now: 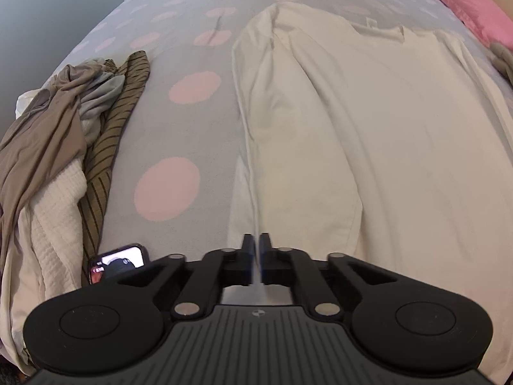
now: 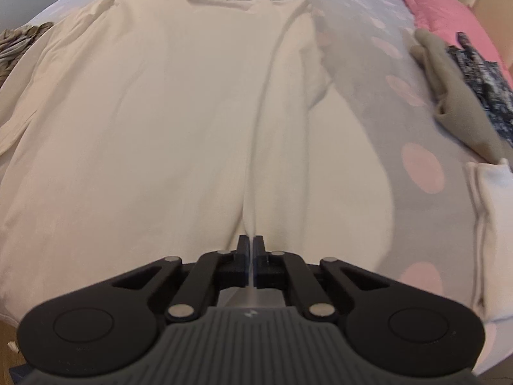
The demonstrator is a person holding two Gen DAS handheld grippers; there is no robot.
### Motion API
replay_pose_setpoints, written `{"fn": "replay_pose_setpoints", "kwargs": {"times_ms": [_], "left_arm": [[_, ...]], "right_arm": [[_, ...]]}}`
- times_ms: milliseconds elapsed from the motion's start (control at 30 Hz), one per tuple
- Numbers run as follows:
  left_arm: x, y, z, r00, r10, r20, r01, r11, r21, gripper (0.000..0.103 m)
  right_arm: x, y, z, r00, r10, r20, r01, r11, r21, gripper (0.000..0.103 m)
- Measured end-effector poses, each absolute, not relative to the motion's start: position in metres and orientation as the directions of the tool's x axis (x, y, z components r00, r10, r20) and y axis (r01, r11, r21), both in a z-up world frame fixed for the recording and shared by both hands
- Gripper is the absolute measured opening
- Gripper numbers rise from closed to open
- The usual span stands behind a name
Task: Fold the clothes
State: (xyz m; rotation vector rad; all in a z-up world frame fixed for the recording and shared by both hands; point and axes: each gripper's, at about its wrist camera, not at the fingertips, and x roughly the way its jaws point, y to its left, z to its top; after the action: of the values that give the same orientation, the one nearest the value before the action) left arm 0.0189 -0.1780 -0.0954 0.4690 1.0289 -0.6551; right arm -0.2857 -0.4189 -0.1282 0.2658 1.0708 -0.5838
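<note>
- The cream shirt (image 1: 336, 134) lies spread flat on the bed (image 1: 192, 48), neckline at the far end, hem nearest to us.
- We judge the fabric light, soft and limp: it will drape and crease wherever it is lifted, so it cannot be pushed into shape, only carried by its edges.
- We advise taking hold at the hem, one pinch on each side, so that the lower edge rises evenly for a fold toward the neckline.
- The left tool (image 1: 256, 243) has its jaws brought together at the near left edge of the shirt, where a ridge of cloth runs up into them; we read this as a pinch on the fabric.
- The right tool (image 2: 251, 243) is likewise closed on a raised crease at the near right part of the hem.
- A pile of unfolded clothes (image 1: 57, 147) and a phone (image 1: 118, 261) lie at the left edge of the bed; folded garments (image 2: 468, 96) lie to the right, apart from the shirt.
</note>
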Motion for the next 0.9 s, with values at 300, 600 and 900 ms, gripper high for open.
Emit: {"fn": "replay_pose_setpoints", "kwargs": {"times_ms": [300,600,900], "left_arm": [[0.083,-0.151,-0.026,0.391,-0.304,-0.869,0.662,0.749,0.036,0.0],[0.131,-0.15,-0.003,0.47,-0.291,-0.833,0.594,0.802,0.055,0.0],[0.177,-0.132,-0.017,0.537,-0.191,-0.822,0.439,0.895,0.079,0.0]], "right_arm": [[-0.317,-0.471,-0.07,0.333,-0.438,-0.835,0.737,0.673,-0.059,0.002],[-0.321,-0.539,-0.01,0.244,-0.622,-0.744,0.817,0.545,-0.188,0.002],[-0.325,-0.653,0.004,0.027,-0.711,-0.703,0.9,0.323,-0.292,0.001]]}}
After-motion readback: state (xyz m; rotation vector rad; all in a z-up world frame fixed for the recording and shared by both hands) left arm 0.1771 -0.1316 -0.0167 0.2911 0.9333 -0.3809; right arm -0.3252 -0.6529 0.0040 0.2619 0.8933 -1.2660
